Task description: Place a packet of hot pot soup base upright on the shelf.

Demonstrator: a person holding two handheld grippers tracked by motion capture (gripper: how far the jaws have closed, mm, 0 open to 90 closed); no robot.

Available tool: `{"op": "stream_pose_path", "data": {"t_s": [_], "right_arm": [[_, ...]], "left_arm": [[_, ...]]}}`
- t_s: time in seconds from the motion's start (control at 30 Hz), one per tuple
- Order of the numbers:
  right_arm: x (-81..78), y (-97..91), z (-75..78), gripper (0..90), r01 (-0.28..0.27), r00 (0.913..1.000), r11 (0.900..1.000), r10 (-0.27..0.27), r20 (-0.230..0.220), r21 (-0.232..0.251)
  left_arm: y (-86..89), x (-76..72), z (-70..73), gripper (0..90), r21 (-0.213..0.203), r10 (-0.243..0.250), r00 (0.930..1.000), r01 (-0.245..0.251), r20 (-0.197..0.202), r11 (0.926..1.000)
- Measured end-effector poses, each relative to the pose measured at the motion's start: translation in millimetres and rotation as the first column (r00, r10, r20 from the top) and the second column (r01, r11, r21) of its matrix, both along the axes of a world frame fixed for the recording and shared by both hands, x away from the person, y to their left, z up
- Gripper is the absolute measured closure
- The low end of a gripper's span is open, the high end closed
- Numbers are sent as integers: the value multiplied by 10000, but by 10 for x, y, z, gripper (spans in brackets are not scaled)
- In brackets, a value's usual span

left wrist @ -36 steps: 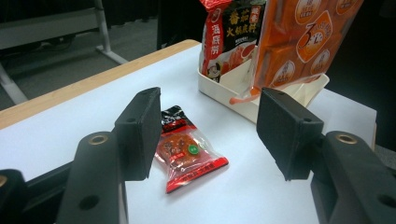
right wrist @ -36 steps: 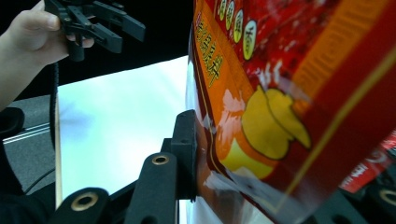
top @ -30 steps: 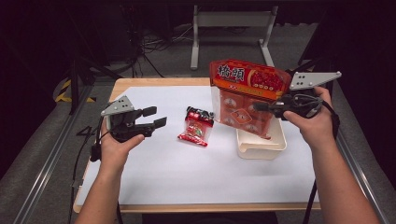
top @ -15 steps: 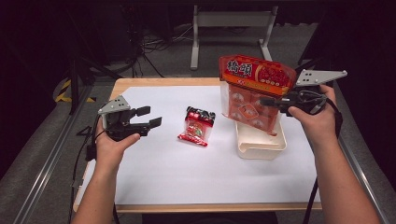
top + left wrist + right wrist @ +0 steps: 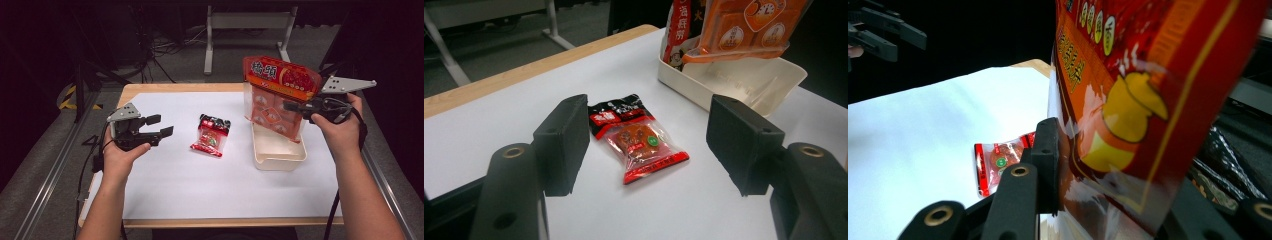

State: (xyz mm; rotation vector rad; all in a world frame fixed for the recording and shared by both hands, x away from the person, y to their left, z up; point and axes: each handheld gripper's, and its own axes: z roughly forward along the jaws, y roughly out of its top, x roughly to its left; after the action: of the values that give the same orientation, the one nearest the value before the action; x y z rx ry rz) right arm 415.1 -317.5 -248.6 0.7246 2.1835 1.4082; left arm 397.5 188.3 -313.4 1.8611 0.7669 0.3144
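A small red-and-black snack packet [image 5: 210,136] lies flat on the white table cover, mid-table. My left gripper [image 5: 161,125] hovers just left of it, pointing at it. Its jaws have just been opening and nothing is between them; in the left gripper view [image 5: 651,135] the packet [image 5: 636,137] lies beyond them. My right gripper [image 5: 290,106] is shut on a large red-orange snack bag [image 5: 277,95], which hangs upright with its bottom edge in the cream tray [image 5: 280,160]. In the right gripper view the bag [image 5: 1148,75] hides one jaw.
The cream tray [image 5: 774,85] stands at the right of the white cover, with the table's wooden edge [image 5: 165,88] behind it. A metal stand [image 5: 245,30] and cables lie on the dark floor beyond the table. A rail runs along the left side.
The right gripper has carried the large bag a little to the right and lower over the tray. The left gripper's jaws stand wider apart than before.
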Motion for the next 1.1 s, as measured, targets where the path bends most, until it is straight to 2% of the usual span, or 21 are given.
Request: {"op": "stream_pose_path", "data": {"t_s": [0.33,0.57,0.8,1.1], "right_arm": [[25,-66,-141,706,338,9994,9988,-336,-85,346],[10,-140,-196,706,524,9986,9977,-521,-91,424],[14,-206,-287,706,702,9974,9956,-692,-183,617],[69,-203,-416,706,958,9950,9939,-941,-336,544]], "left_arm": [[-8,5,-12,346,-17,-16,9999,16,-114,10000],[-15,4,-20,346,-16,-7,9997,6,-224,10000],[-19,13,-26,345,12,-17,9998,17,-193,10000],[-9,11,-28,344,-58,15,9997,-17,-244,10000]]}}
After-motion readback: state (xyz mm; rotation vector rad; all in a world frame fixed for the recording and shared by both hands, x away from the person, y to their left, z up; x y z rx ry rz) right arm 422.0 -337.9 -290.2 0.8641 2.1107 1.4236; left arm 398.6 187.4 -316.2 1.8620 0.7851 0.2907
